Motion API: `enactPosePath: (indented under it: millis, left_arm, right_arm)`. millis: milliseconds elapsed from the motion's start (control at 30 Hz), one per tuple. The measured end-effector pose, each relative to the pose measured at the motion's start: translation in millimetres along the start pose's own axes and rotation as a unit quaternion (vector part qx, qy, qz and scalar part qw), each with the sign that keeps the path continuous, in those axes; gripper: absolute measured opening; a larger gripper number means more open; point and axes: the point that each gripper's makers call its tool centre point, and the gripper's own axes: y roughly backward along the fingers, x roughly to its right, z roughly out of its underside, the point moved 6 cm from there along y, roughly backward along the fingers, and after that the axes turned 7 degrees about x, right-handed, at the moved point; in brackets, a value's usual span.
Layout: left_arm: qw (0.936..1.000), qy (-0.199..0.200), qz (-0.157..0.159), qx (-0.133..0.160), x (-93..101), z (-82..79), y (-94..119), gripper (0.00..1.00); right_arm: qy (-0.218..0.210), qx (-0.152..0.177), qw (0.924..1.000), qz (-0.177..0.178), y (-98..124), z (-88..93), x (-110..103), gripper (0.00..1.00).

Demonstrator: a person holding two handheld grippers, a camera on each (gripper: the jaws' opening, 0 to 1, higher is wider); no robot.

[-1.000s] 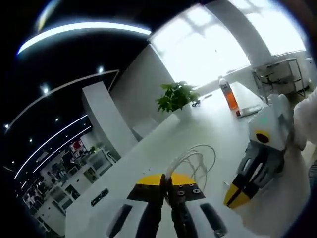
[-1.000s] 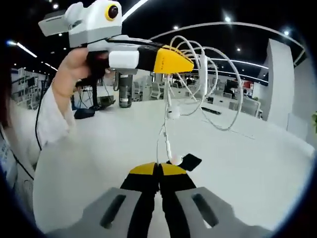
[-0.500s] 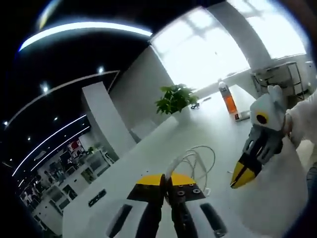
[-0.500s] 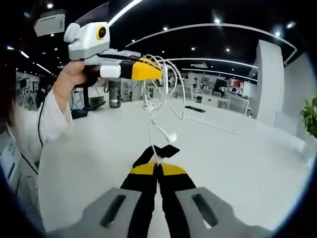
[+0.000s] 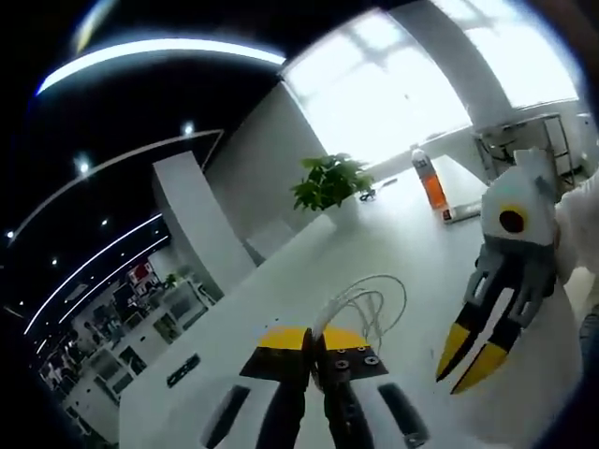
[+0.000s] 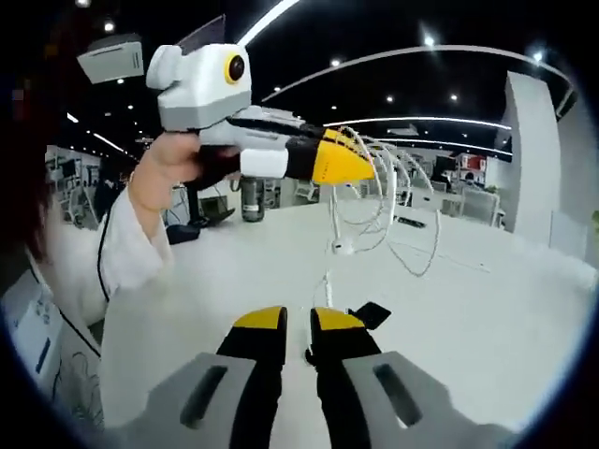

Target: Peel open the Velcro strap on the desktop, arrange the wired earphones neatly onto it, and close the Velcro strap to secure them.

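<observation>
Both grippers face each other: left gripper [image 6: 360, 166] clamps the coiled earphones [image 6: 384, 201], dangling at twelve o'clock above the parted right gripper [image 6: 298, 323] and strap [image 6: 372, 313].

Flat black Velcro strap [image 6: 368, 315] (partly hidden behind the right gripper's [image 6: 298, 323] yellow tips); white earphone cable's [image 6: 382, 201] held end concealed.
</observation>
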Motion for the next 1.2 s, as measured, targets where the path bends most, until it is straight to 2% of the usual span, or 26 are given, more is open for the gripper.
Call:
enactPosePath:
  millis: [167, 267, 367, 500, 600, 633, 700, 800, 933, 1200]
  left_arm:
    - [1.0000, -0.003, 0.002, -0.006, 1.9, 1.9, -1.9, 0.07]
    - [0.9999, -0.004, 0.005, -0.008, 4.9, 2.3, -3.0, 0.07]
    - [0.9999, -0.006, 0.007, -0.012, 6.4, 3.1, -3.3, 0.07]
    - [0.9999, -0.005, 0.007, -0.014, 6.9, 4.3, -3.8, 0.07]
    - [0.9998, -0.004, 0.010, -0.016, 8.5, 4.8, -4.7, 0.07]
    - [0.9998, -0.005, 0.012, -0.017, 9.3, 5.1, -4.9, 0.07]
    - [0.9998, -0.005, 0.013, -0.017, 10.1, 5.2, -5.1, 0.07]
    - [0.9997, -0.006, 0.016, -0.018, 11.7, 5.5, -5.5, 0.07]
    - [0.9996, -0.007, 0.016, -0.022, 11.0, 7.2, -6.8, 0.07]
    - [0.9994, -0.006, 0.017, -0.030, 9.2, 11.8, -9.0, 0.07]
  right_arm:
    - [0.046, 0.070, 0.9960, 0.031, 9.5, -44.9, 9.8, 0.12]
    - [0.065, 0.080, 0.9939, 0.041, 8.5, -58.1, 13.6, 0.12]
    - [0.115, 0.083, 0.9879, 0.063, 5.4, -65.3, 17.1, 0.13]
    - [0.146, 0.080, 0.9826, 0.082, 3.8, -65.6, 16.8, 0.13]
    - [0.151, 0.070, 0.9826, 0.082, -1.3, -60.8, 18.7, 0.13]
    - [0.150, 0.069, 0.9830, 0.081, -1.9, -59.7, 20.3, 0.13]
    - [0.111, 0.069, 0.9891, 0.068, -3.9, -55.7, 20.9, 0.13]
    - [0.093, 0.073, 0.9905, 0.071, -1.9, -55.5, 31.2, 0.13]
    - [0.082, 0.084, 0.9903, 0.074, 3.6, -59.1, 35.2, 0.13]
    - [0.089, 0.072, 0.9912, 0.066, -2.5, -54.8, 31.8, 0.13]
